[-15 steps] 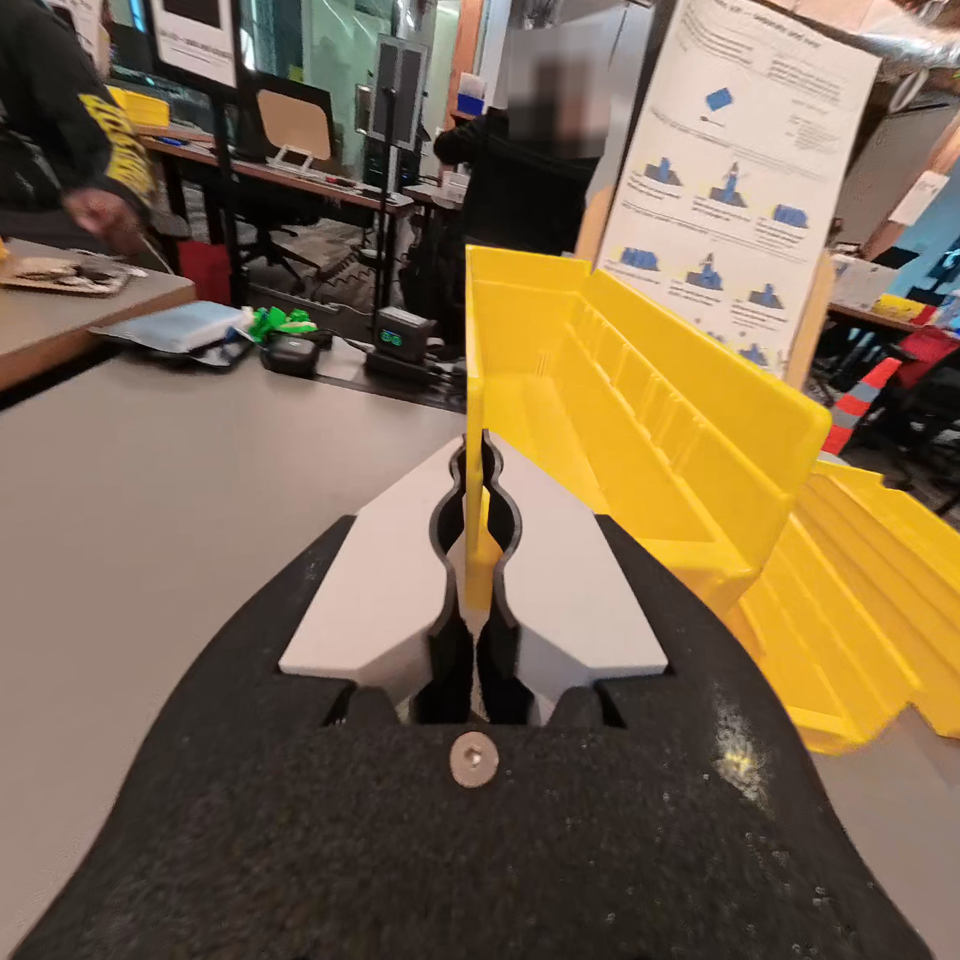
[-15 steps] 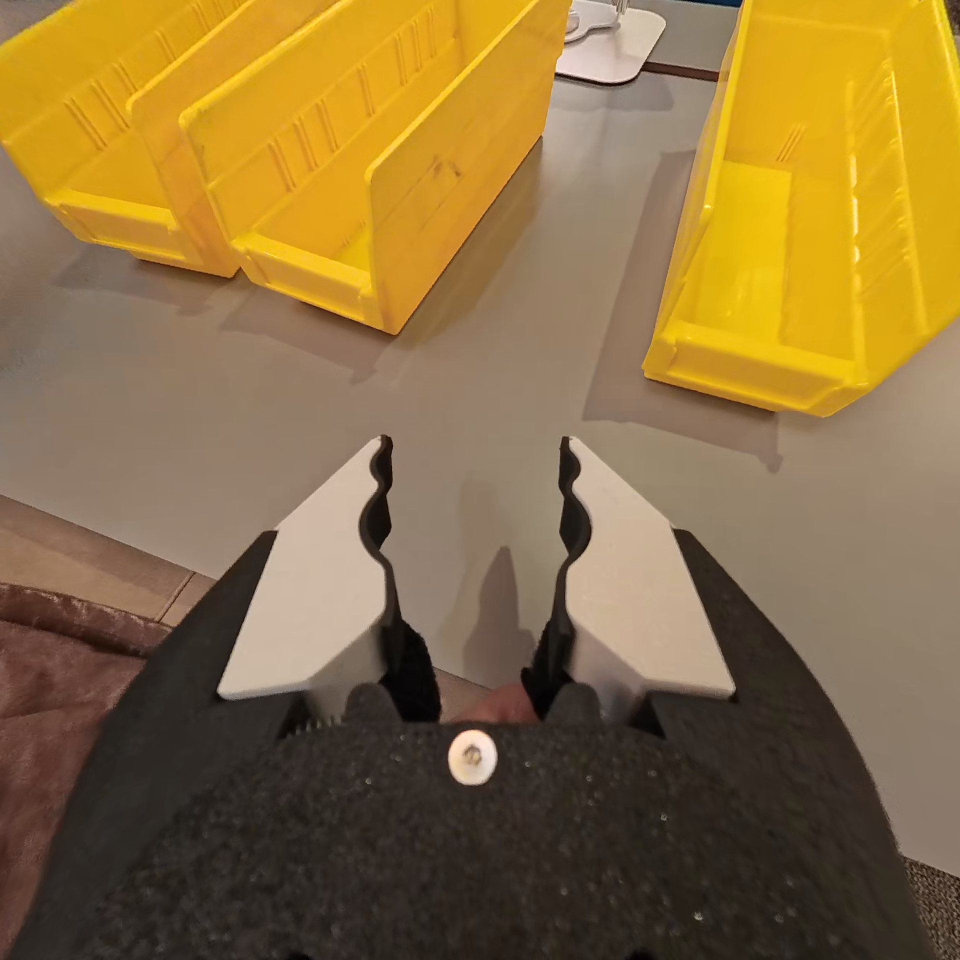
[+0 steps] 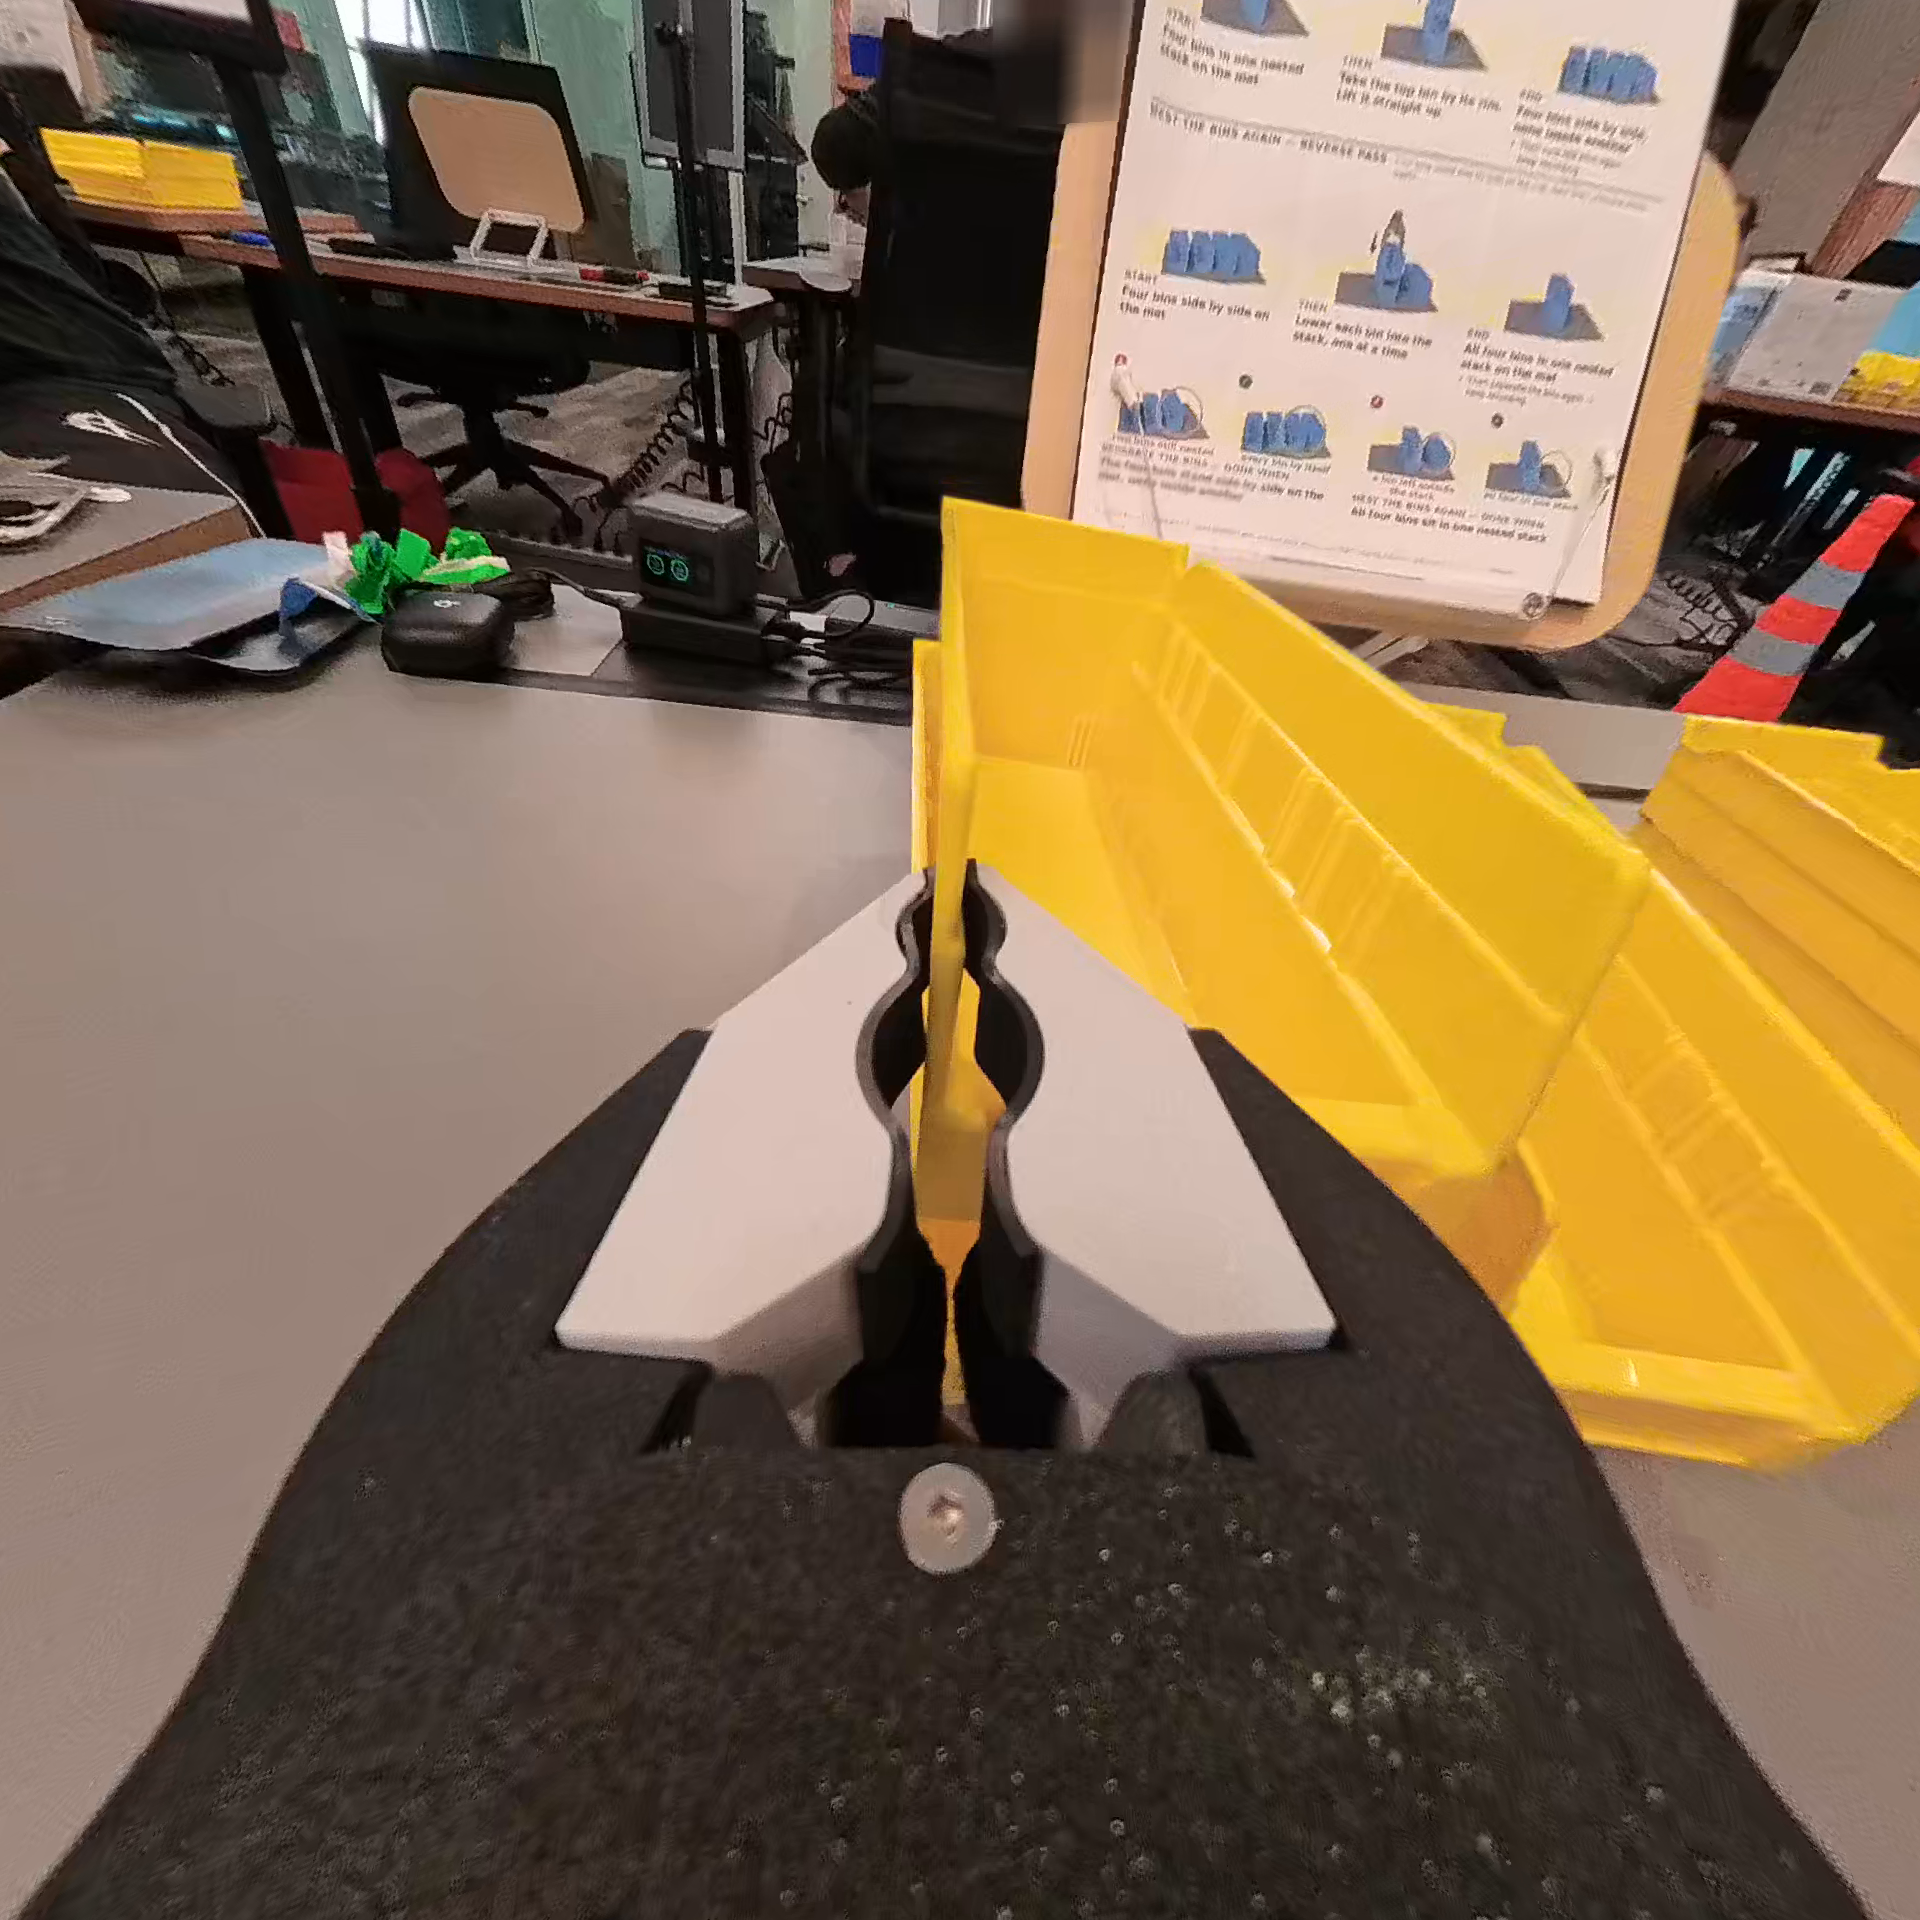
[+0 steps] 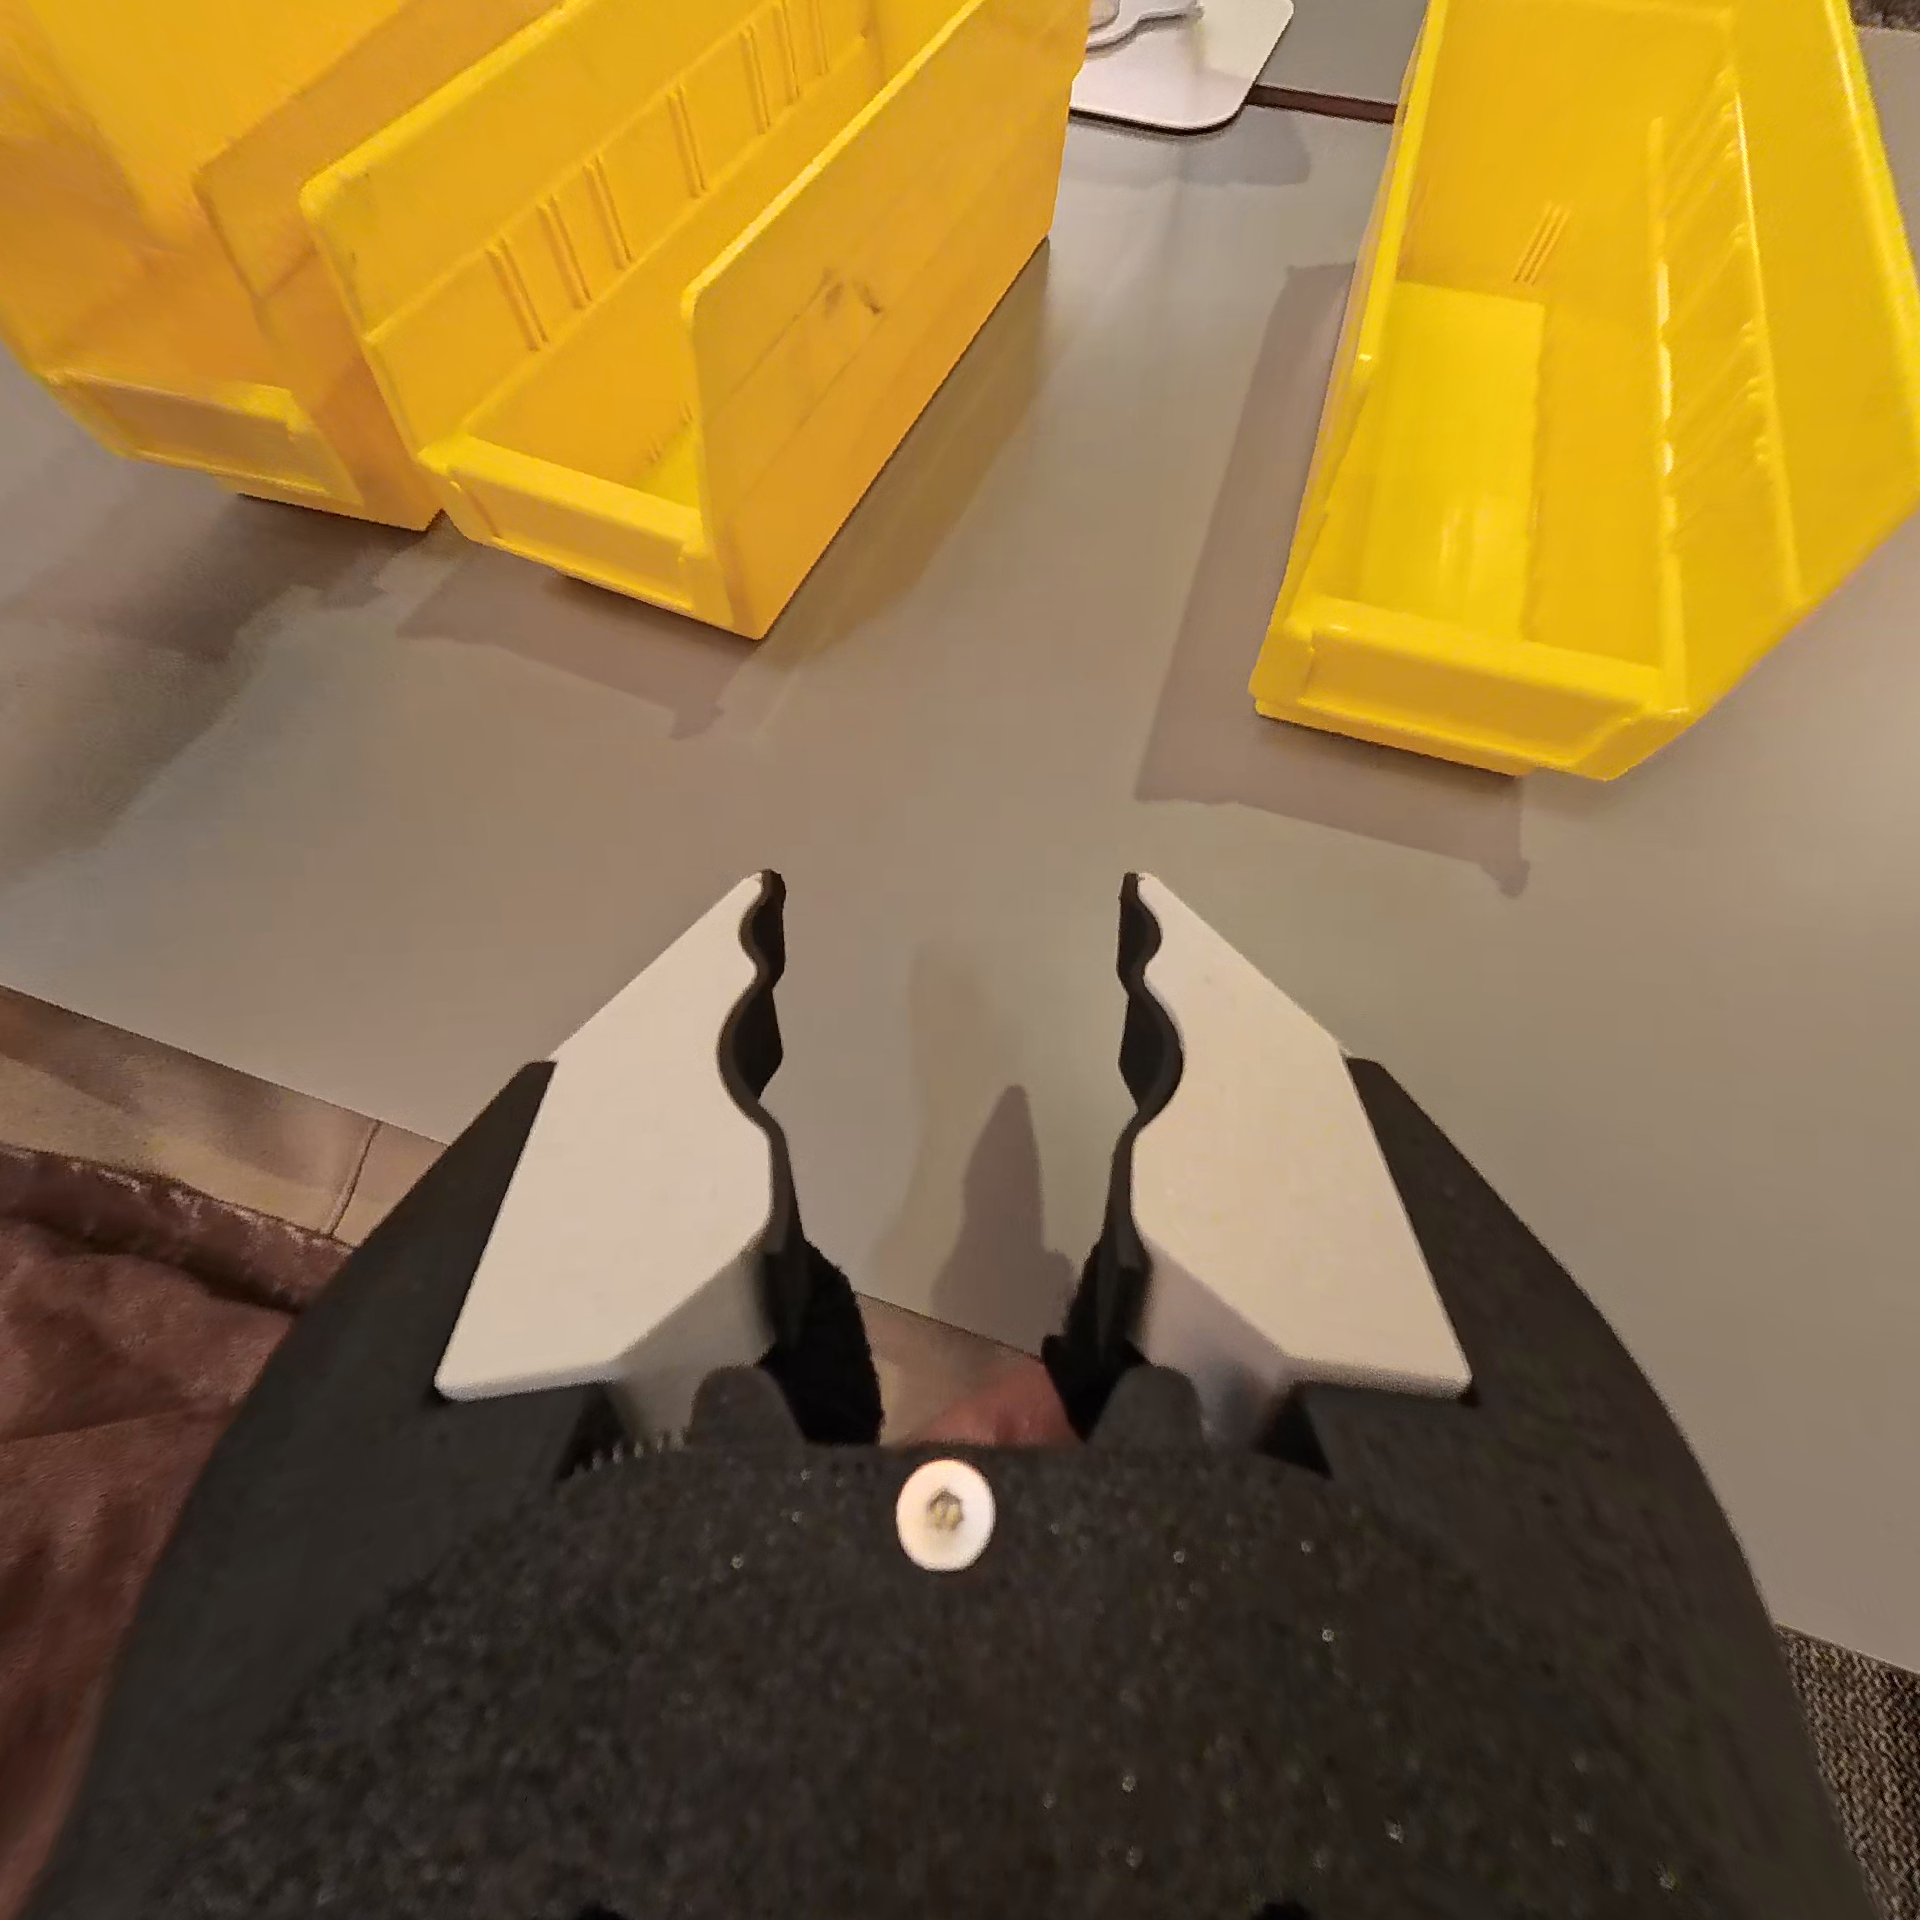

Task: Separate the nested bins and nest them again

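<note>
Left gripper (image 3: 948, 883) clamps a bin (image 3: 1299, 831) wall at centre frame, mid-carry; right gripper (image 4: 951, 894) gapes empty. Next: lower it into another bin.

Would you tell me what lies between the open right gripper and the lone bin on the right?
Only bare grey table, seen in the right wrist view, separates the right gripper from that bin.
</note>
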`<state>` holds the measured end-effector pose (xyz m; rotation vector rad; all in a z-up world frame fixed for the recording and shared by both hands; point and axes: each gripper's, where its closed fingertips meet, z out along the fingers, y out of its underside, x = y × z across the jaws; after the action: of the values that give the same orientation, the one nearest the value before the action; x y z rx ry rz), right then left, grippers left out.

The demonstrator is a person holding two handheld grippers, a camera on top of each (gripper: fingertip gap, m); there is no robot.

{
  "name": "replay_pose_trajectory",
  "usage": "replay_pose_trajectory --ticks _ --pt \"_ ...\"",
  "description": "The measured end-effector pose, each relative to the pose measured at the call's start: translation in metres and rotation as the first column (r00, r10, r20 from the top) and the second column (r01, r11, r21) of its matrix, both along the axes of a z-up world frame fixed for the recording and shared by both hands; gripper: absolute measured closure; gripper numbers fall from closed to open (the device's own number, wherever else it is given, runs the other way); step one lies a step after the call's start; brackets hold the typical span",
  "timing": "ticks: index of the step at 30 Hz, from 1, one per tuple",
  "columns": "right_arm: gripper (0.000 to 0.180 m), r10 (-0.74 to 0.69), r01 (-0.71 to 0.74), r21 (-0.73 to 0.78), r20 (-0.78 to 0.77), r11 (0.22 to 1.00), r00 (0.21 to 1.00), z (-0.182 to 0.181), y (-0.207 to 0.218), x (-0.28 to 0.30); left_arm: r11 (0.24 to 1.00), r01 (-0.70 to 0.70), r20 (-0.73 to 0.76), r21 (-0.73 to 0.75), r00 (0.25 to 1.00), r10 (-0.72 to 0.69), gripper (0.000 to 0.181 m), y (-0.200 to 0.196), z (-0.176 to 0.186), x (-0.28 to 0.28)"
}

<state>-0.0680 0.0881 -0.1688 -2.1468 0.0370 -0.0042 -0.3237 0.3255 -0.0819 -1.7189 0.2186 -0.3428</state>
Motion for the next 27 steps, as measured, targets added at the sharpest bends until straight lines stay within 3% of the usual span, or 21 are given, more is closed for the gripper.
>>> replay_pose_trajectory --ticks 9,17,20,23,25,27 --pt "0.115 -0.005 0.005 -0.019 0.019 1.000 1.000 -0.004 -0.006 0.001 0.997 -0.009 -0.070 -0.073 0.998 0.004 0.181 0.022 -0.040 0.003" --pt "0.115 0.012 -0.011 -0.035 0.023 0.999 1.000 -0.007 -0.009 0.000 0.999 -0.028 -0.180 -0.040 0.983 0.020 0.179 0.017 -0.046 0.003" --pt "0.115 0.021 -0.021 -0.046 0.013 0.999 1.000 -0.009 -0.007 -0.002 0.997 -0.071 -0.164 0.008 0.984 0.071 0.159 0.010 -0.033 -0.007" --pt "0.115 0.034 -0.034 -0.060 0.005 0.998 0.999 -0.012 -0.005 -0.005 0.991 -0.004 -0.156 0.137 0.987 0.026 0.159 0.004 -0.003 -0.003" --pt "0.115 0.038 -0.038 -0.066 -0.003 0.997 0.999 -0.016 -0.003 -0.006 0.996 0.049 -0.176 0.078 0.984 -0.035 0.142 0.014 0.001 0.002" --pt "0.115 0.041 -0.042 -0.082 -0.014 0.996 0.999 -0.021 0.000 -0.004 0.987 0.119 -0.158 -0.110 0.978 -0.135 0.125 0.022 -0.018 0.008"
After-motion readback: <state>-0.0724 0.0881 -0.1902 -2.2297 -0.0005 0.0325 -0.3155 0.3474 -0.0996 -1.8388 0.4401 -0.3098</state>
